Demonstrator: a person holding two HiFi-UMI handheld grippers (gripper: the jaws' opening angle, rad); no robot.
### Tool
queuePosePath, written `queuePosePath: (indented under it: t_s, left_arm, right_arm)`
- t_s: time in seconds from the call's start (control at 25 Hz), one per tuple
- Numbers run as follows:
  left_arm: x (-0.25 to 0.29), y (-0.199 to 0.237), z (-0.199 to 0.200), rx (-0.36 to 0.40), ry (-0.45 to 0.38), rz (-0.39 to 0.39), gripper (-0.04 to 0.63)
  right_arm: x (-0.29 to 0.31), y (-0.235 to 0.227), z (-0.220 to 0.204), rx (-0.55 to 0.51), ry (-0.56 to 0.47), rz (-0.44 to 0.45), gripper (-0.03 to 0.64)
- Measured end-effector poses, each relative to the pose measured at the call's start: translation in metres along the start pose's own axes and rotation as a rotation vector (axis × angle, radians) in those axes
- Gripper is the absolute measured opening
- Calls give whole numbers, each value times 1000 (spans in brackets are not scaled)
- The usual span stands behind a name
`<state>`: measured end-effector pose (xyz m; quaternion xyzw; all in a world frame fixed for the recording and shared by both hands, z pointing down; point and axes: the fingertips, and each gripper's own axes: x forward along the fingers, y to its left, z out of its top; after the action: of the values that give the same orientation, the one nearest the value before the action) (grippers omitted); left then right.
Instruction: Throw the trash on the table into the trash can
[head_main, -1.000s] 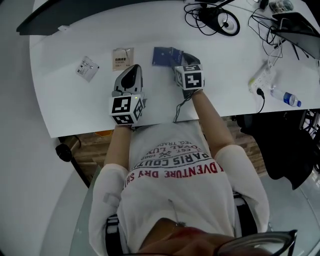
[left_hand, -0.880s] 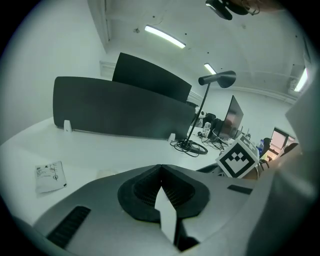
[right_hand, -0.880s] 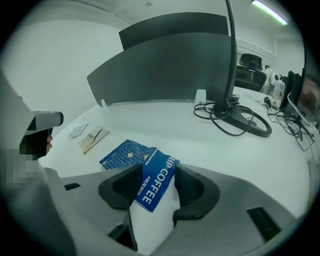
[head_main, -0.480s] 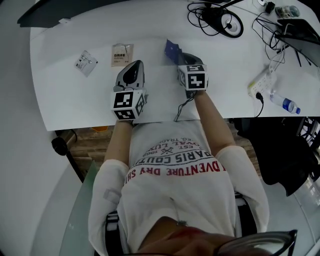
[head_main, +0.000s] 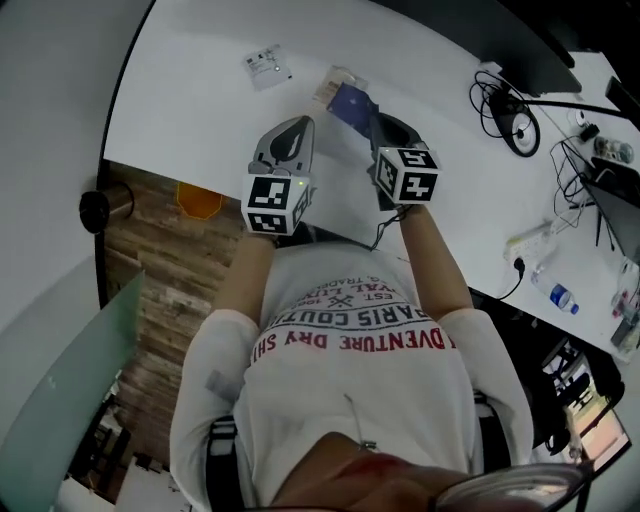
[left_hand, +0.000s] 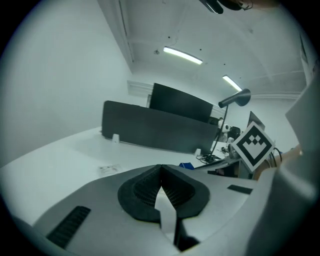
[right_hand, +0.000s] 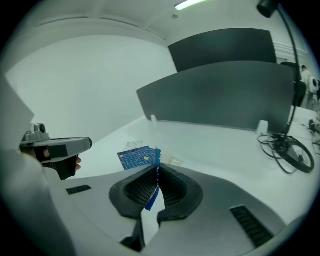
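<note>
Left tool (head_main: 297, 128): jaws together, empty | Right tool (right_hand: 156, 171): clamped on blue wrapper (head_main: 350, 103) | Wrapper: over table (head_main: 200, 90), near front edge | White packet (head_main: 268, 63): on table beyond

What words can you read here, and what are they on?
"ADVENTURE DRY SH": red, upside down, on the person's white T-shirt.
"PARIS COUT": grey, on the same T-shirt.
On the blue wrapper: print too small to read.
On the white packet lying on the table: too small to read.
</note>
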<state>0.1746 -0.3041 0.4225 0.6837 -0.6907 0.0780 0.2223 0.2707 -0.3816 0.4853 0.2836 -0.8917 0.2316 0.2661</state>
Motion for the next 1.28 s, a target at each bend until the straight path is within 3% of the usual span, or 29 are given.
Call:
queuePosePath:
  t_s: [0.16, 0.4, 0.6, 0.76, 1.0, 1.28]
  left_arm:
    - [-75, 80, -12, -83, -38, 178, 23]
    - [-213, 202, -51, -201, -72, 396, 23]
    - [-319, 283, -108, -324, -87, 593, 23]
    - [-380, 336, -166, -425, -76, 695, 23]
    - [-434, 378, -278, -625, -51, 810, 23]
    - [-427, 417, -416, -770, -26, 848, 23]
  right_arm:
    - [41, 103, 14, -124, 24, 156, 34]
    - [82, 280, -4, -257, 81, 328, 34]
    - [118, 423, -59, -383, 185, 506, 34]
    - [151, 510, -117, -470, 278, 593, 34]
    - [200, 576, -234, -599, 466, 665, 34]
    - [290, 574, -372, -697, 567, 615, 34]
